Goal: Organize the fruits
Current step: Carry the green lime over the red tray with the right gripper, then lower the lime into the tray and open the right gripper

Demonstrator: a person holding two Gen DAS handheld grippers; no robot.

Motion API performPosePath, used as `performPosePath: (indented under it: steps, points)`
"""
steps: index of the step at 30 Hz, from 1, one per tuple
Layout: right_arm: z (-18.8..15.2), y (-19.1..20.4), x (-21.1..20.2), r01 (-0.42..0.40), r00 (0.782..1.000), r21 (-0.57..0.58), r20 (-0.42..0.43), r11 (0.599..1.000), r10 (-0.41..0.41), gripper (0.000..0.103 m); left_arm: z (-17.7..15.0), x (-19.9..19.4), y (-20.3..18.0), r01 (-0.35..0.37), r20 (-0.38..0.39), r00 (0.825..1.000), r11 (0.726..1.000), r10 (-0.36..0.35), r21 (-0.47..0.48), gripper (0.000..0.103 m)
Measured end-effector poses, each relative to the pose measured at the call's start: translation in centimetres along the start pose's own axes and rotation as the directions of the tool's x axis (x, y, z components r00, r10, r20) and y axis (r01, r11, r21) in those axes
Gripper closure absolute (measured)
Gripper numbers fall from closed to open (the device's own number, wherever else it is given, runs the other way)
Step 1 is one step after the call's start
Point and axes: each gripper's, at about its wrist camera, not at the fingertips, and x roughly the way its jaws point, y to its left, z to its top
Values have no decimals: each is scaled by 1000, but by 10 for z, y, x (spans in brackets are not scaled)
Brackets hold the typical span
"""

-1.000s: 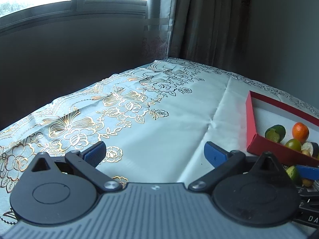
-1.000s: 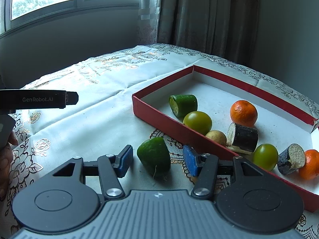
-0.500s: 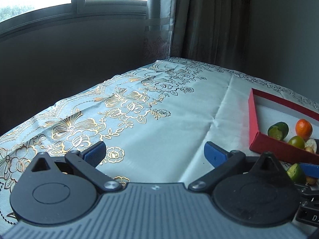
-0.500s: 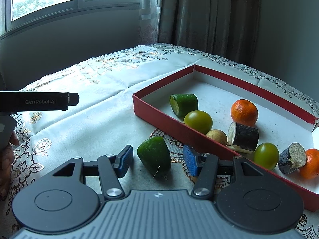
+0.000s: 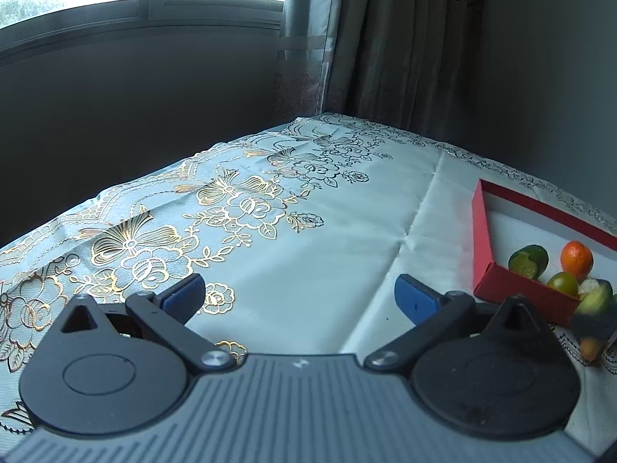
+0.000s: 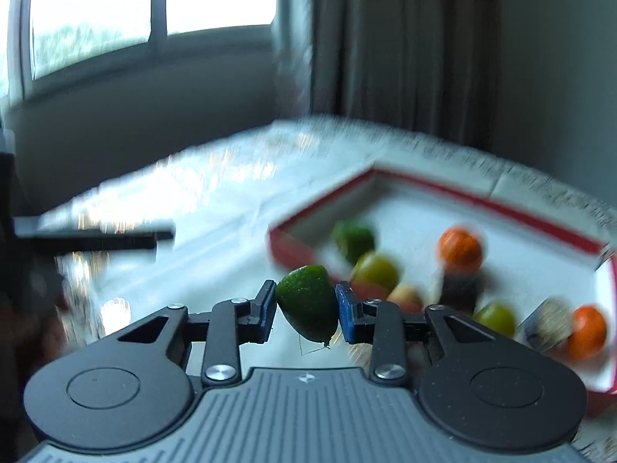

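Lifted off the tablecloth (image 5: 347, 254) since a second ago: green fruit piece (image 6: 308, 301), then lying loose between spread blue pads, now pinched between them and raised. Right gripper (image 6: 306, 310) clamped on it, one pad (image 6: 266, 308) pressing the left flank, the other on the right flank. Whole right wrist view smeared with motion, so exact height above the cloth impossible to judge. Held just short of the near wall of the red box (image 6: 482, 200), not yet over it.

Left gripper (image 5: 295, 297) idle above bare cloth, jaws spread wide, nothing between them. Seen from that side too: the raised piece and the other gripper at the right edge, in front of the box corner.

Inside the box: oranges (image 6: 461, 249), yellow-green round fruits (image 6: 376, 270), another green piece (image 6: 353, 237), dark-skinned cut chunks (image 6: 459, 289), blurred.

Likely handling, judged from looks: light, fairly firm rind, rounded and tapering toward a thin stem thread at the bottom. Waxy skin probably slippery; tapered shape apt to squirt downward under a hard squeeze. Best held across the widest middle, as now, with moderate pressure. Little risk of breakage; bruising possible if dropped onto the other fruit. Open floor at the far side of the box looks the safest landing.
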Motion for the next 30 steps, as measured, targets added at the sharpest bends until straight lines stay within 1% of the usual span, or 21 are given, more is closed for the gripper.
performPosePath:
  steps: [3, 5, 7, 9, 14, 19, 22, 30]
  points:
    - [23, -28, -12, 67, 996, 65, 59, 996, -71, 70, 0, -1, 0, 3, 2, 1000, 1000, -3, 0, 0]
    - [32, -51, -10, 101, 992, 129, 56, 986, -109, 70, 0, 0, 1, 6, 3, 1000, 1000, -6, -5, 0]
    - [35, -70, -4, 124, 991, 176, 36, 977, -133, 70, 0, 0, 1, 8, 1, 1000, 1000, -8, -6, 0]
    - [33, -81, 1, 133, 990, 202, 19, 970, -140, 70, 0, 0, 1, 9, 5, 1000, 1000, -9, -6, 0]
    - [28, -82, 13, 130, 991, 222, -2, 966, -133, 70, 0, -1, 0, 11, 8, 1000, 1000, -11, -1, 0]
    - [32, -68, 35, 124, 992, 176, -23, 977, -122, 70, -1, -1, 0, 12, 9, 1000, 1000, -12, -3, 0]
    - [36, -63, 48, 135, 991, 155, -30, 979, -131, 70, -1, -1, 0, 13, 9, 1000, 1000, -13, -3, 0]
    - [36, -69, 68, 151, 988, 147, -59, 977, -144, 70, 0, -1, -1, 16, 9, 1000, 1000, -16, 3, 0]
